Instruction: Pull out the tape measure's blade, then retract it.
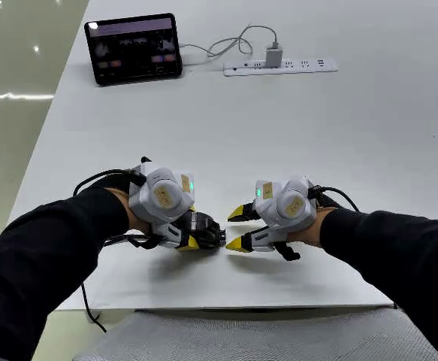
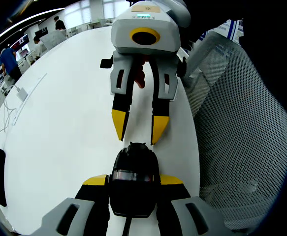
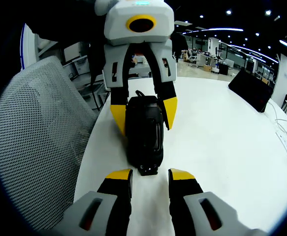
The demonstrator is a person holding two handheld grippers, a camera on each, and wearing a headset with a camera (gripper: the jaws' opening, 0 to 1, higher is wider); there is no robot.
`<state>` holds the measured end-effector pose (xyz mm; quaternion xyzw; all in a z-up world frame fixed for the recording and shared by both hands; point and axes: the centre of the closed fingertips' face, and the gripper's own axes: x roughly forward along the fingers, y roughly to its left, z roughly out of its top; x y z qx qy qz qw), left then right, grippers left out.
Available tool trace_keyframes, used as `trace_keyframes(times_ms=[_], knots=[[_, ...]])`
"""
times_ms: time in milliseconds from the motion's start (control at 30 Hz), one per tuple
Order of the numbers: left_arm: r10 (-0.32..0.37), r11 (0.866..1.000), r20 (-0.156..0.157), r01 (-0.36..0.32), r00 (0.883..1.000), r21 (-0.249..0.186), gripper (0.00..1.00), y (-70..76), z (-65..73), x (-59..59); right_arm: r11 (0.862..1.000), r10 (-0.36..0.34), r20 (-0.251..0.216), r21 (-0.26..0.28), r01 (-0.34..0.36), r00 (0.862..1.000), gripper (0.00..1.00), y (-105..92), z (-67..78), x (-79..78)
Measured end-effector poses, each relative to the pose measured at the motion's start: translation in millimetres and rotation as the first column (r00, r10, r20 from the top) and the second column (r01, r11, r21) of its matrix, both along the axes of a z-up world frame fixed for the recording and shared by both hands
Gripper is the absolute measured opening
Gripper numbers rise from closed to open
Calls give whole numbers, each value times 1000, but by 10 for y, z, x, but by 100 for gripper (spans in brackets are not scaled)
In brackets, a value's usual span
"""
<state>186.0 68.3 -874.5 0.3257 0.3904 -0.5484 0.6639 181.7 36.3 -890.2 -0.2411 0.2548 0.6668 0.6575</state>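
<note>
My left claw (image 1: 196,228) is clamped on the black tape measure (image 2: 133,194), one jaw pressed to each flank, and it holds the tape at the near edge of the white table (image 1: 279,128). My right claw (image 1: 235,229) faces it from the right, jaws parted about as wide as the case and gripping nothing, with its tips just short of the tape's end. At the far side sit a tablet (image 1: 134,47) on the left and a power strip (image 1: 294,65) to its right.

Left gripper (image 1: 195,228) clamped the tape measure (image 1: 208,230); right gripper (image 1: 234,229), at its 3 o'clock, faced it, jaws apart.
</note>
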Motion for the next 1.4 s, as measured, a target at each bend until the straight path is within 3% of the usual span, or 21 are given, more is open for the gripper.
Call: trace_keyframes(times_ms=[200, 400, 567, 1100, 1400], knots=[[4, 1000, -3, -4, 1000, -2, 33, 4, 1, -2, 1000, 17, 7, -8, -17, 1000, 13, 83, -33, -6], [9, 1000, -3, -9, 1000, -6, 33, 7, -2, 0, 999, 35, 11, -30, -35, 999, 11, 76, -56, -20], [13, 1000, 21, -13, 1000, -11, 32, 19, 4, -13, 998, 17, -9, -63, -17, 1000, 8, 57, -65, -20], [32, 999, 13, -31, 999, -34, 32, 5, 4, 10, 995, 30, -8, -96, -30, 1000, 7, -89, -75, 6], [40, 998, 8, -40, 999, -46, 32, -2, 7, 18, 994, 60, 9, -88, -59, 998, 11, -80, -74, 1]])
